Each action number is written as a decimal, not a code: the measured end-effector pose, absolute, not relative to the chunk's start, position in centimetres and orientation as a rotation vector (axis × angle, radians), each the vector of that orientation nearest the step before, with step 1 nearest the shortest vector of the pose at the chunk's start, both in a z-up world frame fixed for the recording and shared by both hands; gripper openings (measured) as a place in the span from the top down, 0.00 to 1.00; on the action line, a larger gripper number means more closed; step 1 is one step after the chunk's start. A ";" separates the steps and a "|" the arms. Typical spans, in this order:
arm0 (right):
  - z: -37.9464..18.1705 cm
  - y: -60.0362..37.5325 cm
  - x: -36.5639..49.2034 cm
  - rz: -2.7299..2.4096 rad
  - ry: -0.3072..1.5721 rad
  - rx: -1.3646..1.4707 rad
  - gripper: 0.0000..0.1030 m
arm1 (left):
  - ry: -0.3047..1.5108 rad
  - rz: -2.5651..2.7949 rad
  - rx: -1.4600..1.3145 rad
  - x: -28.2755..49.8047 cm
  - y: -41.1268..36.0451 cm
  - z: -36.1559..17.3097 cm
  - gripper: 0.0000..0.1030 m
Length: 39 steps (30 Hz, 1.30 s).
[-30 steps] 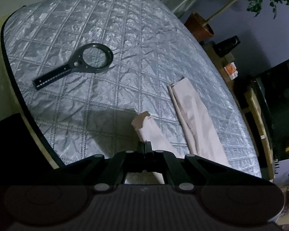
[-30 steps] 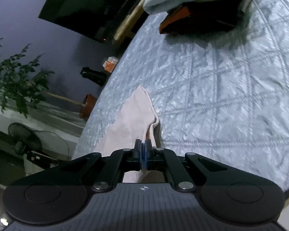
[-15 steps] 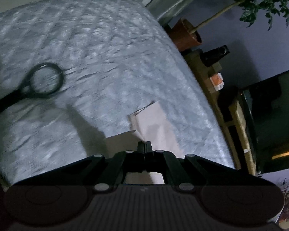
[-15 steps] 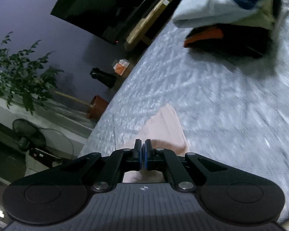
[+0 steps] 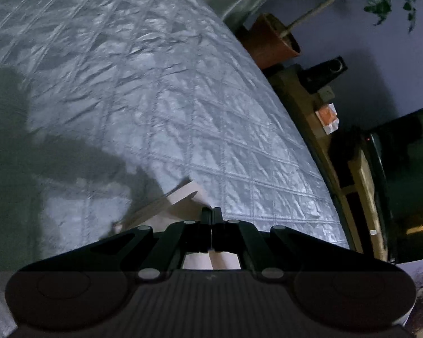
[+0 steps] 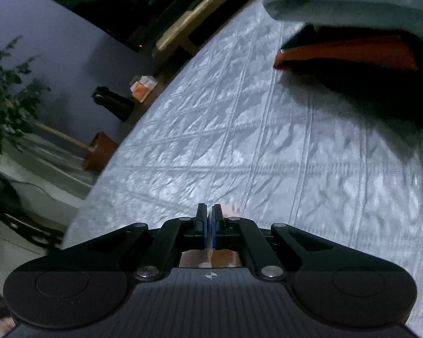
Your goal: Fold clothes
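Left gripper [image 5: 211, 211]: fingers pinched together on pale pink cloth [image 5: 180, 197], which lies on the quilted silver worktop [image 5: 155, 98] at 6 o'clock, mostly hidden under the gripper body. Right gripper [image 6: 209, 208]: fingers clamped on the same cloth; only a sliver shows. Stacked garments [image 6: 352, 22] at 1 o'clock, cut off and blurred.

Quilted bed cover [image 5: 160, 107] looked like shiny, crinkled synthetic fabric with stitched diamond seams. Pink garment [image 5: 180, 197] at 6 o'clock was matt, smooth cloth. Both grippers were matt black plastic, ribbed on top, with metal screw heads. Pot [image 5: 270, 39] at 1 o'clock looked like matt terracotta.
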State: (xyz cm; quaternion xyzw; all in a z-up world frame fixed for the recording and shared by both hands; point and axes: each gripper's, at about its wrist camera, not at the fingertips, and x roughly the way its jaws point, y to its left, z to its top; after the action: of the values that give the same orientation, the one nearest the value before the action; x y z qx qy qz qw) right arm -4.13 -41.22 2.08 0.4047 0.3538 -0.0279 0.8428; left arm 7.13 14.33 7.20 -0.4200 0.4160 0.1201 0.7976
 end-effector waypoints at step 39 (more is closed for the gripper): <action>5.3 -25.7 -3.2 0.007 0.616 0.091 0.67 | 0.986 0.273 -0.535 8.3 8.6 7.5 0.81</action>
State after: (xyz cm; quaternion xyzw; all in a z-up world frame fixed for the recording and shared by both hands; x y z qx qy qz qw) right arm -3.16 -25.69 5.28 0.0446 0.3030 0.0033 0.9520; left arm 8.26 8.59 7.55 -0.2530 0.4659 0.1290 0.8380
